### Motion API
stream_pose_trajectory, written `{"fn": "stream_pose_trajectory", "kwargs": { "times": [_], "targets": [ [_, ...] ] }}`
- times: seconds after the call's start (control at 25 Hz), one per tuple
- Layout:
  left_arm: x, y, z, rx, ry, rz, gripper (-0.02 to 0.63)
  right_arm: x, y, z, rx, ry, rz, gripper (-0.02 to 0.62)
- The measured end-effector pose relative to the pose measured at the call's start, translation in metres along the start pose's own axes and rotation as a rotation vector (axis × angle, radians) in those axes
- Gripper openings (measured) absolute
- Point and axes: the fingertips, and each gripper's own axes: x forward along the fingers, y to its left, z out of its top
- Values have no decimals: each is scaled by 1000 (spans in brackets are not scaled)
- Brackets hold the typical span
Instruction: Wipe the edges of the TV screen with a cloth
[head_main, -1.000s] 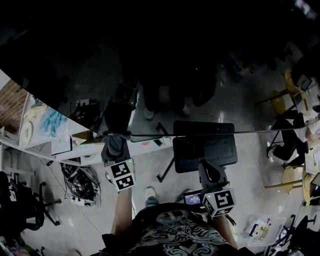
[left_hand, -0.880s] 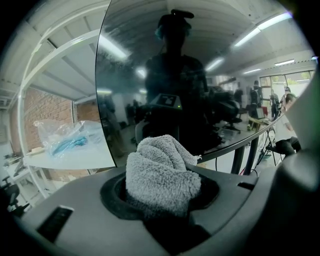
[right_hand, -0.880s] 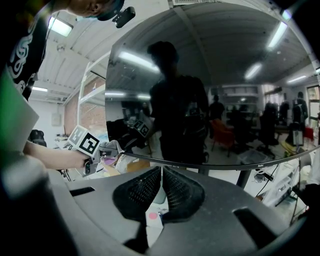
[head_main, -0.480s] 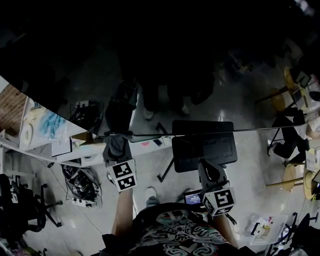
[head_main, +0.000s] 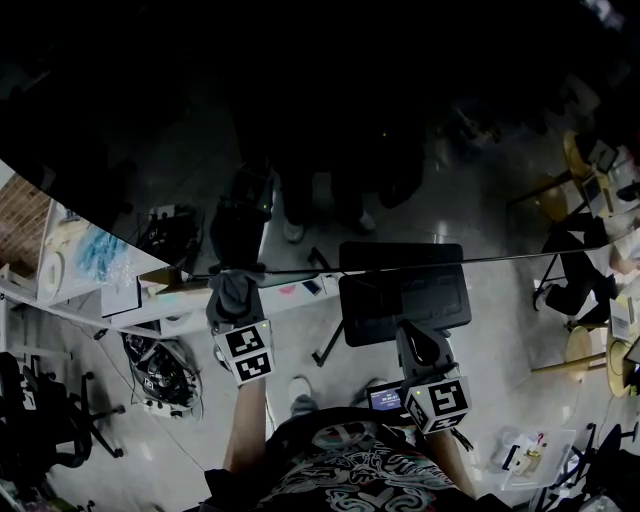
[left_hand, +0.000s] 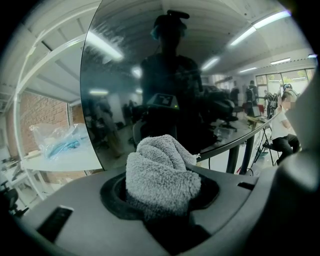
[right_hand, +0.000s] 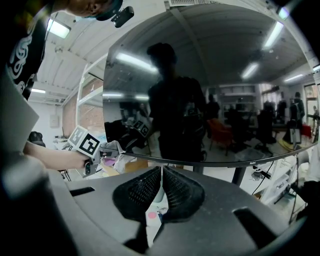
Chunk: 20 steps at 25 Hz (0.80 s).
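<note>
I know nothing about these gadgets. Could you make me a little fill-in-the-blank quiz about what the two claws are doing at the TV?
The left claw is shut on a grey ____.
It is held at the ____ edge of the TV screen.
The right claw is shut and holds ____.
Missing words: cloth; bottom; nothing.

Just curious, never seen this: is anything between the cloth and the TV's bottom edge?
Nothing visible does. The left gripper holds the cloth right at the bottom edge of the TV.
</note>
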Motion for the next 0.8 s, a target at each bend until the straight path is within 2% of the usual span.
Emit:
{"fn": "stream_pose_trajectory", "kwargs": {
  "times": [0.8],
  "targets": [
    [-1, -23, 6, 4, -8, -12, 196, -10, -21, -7, 25, 6, 1, 35]
  ]
}}
